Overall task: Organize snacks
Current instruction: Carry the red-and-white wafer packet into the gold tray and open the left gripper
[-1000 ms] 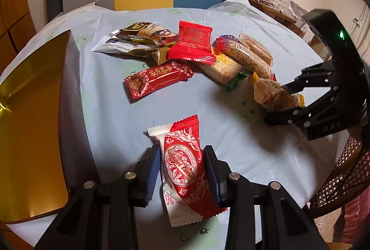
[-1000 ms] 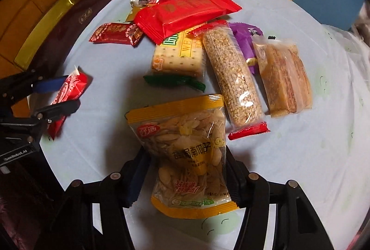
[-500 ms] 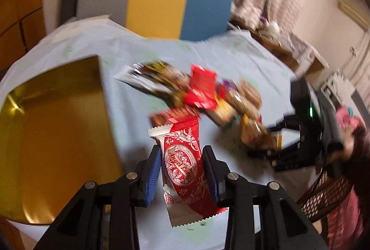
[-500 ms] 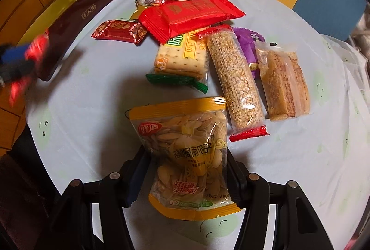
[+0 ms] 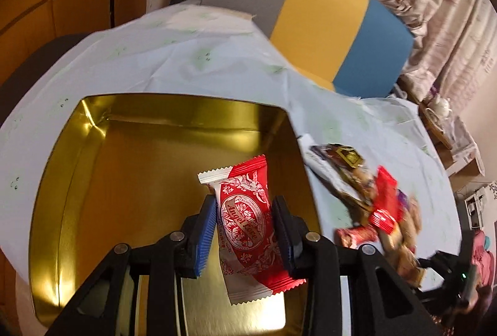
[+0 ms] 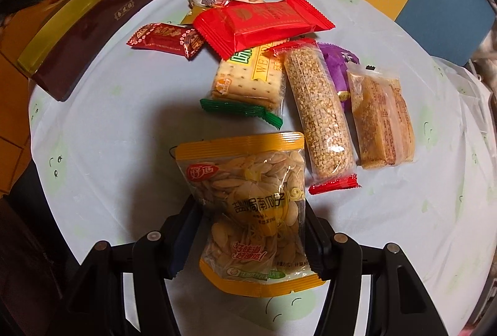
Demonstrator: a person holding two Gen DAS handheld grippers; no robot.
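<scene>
Left gripper (image 5: 243, 238): clamped on red-and-white foil wafer packet (image 5: 245, 227), poised lower centre over gold tin box (image 5: 93, 165) for deposit. Right gripper (image 6: 250, 235): pinching yellow-edged clear melon-seed bag (image 6: 248, 211), apparently next.

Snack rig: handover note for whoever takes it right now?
Left gripper: shut on the red wafer pack, held over the open gold tin; not released.
Right gripper: shut on the seed bag above the table.
Done: nothing visible in the tin.
Left: drop the wafer, then the seeds, then the pile: red packet, cracker pack, sesame bar, cake slice.
</scene>
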